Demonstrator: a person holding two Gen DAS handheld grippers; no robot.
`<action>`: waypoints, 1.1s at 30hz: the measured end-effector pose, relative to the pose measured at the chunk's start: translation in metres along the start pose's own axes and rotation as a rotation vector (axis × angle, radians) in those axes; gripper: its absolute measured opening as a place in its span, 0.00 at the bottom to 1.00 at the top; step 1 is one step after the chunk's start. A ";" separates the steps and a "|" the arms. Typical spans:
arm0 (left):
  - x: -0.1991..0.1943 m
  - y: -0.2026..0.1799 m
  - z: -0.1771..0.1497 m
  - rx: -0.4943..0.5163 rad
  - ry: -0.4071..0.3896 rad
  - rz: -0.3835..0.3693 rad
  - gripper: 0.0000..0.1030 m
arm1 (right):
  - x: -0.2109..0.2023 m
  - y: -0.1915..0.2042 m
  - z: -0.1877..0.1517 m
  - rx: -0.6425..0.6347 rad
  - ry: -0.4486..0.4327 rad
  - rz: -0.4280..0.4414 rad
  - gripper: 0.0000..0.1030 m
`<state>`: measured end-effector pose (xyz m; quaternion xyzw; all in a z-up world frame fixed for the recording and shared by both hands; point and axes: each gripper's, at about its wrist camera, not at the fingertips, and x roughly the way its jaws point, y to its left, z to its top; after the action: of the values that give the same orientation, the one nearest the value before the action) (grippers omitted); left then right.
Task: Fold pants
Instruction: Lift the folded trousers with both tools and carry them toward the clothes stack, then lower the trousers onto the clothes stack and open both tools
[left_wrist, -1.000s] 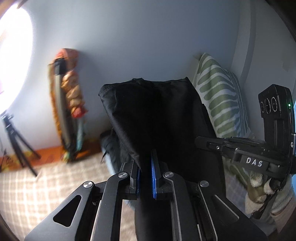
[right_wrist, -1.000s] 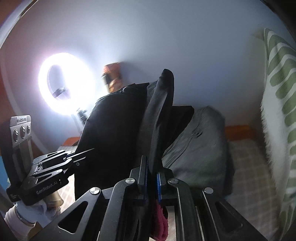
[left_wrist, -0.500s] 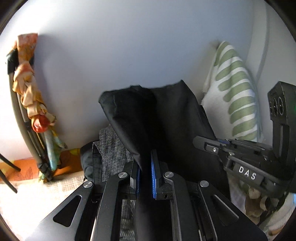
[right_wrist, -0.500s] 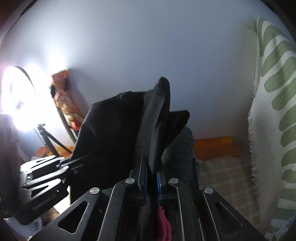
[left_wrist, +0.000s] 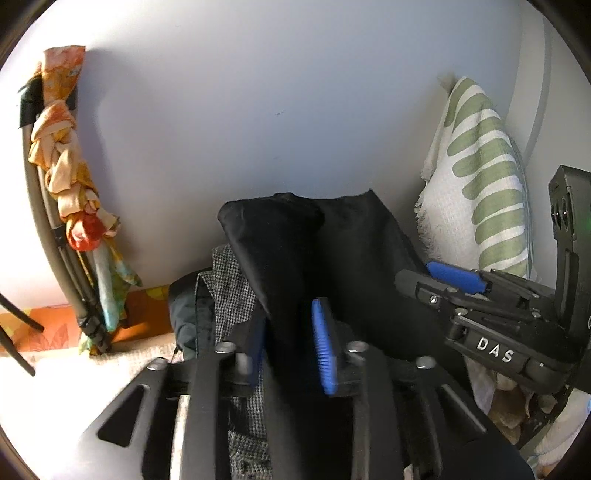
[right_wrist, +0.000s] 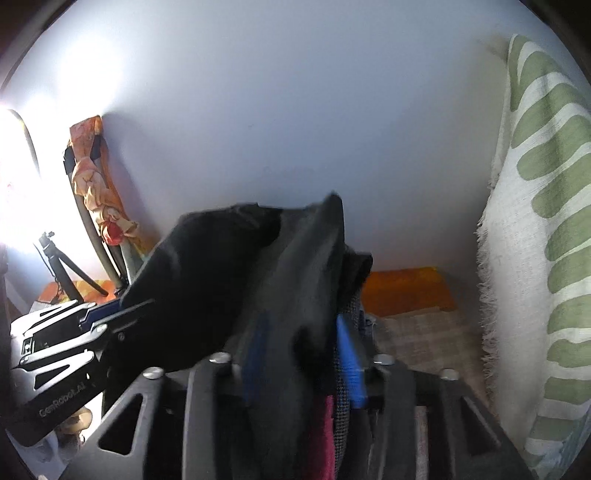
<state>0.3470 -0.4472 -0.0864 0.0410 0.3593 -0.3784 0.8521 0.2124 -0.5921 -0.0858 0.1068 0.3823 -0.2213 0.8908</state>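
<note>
The black pants (left_wrist: 317, 254) stand bunched in front of both grippers, over a grey checked garment (left_wrist: 229, 291). My left gripper (left_wrist: 291, 343) is open, its blue pads apart with a fold of the pants still lying between them. My right gripper (right_wrist: 303, 354) is also open, with the pants (right_wrist: 240, 280) draped between and over its fingers. Each gripper shows in the other's view: the right one at the right of the left wrist view (left_wrist: 439, 280), the left one at the lower left of the right wrist view (right_wrist: 99, 321).
A green-and-white striped pillow (left_wrist: 476, 192) leans on the white wall at the right. A folded stand wrapped in orange cloth (left_wrist: 70, 184) leans at the left. A bright ring light (right_wrist: 14, 192) and tripod (right_wrist: 62, 266) stand left. The checked bedspread (right_wrist: 424, 339) lies below.
Both grippers were shut on the black pants and have opened. The pants have dropped lower onto the pile of clothes against the wall.
</note>
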 end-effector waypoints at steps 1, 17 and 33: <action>-0.002 0.002 -0.001 -0.002 -0.005 -0.001 0.41 | -0.004 0.000 0.000 0.006 -0.010 -0.001 0.48; -0.088 0.000 -0.022 0.033 -0.070 0.048 0.69 | -0.079 0.014 -0.018 -0.005 -0.116 0.012 0.84; -0.218 0.032 -0.106 -0.016 -0.133 0.133 0.78 | -0.175 0.085 -0.097 -0.106 -0.166 0.065 1.00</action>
<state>0.2076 -0.2543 -0.0308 0.0326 0.3016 -0.3202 0.8975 0.0846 -0.4277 -0.0227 0.0534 0.3148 -0.1797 0.9305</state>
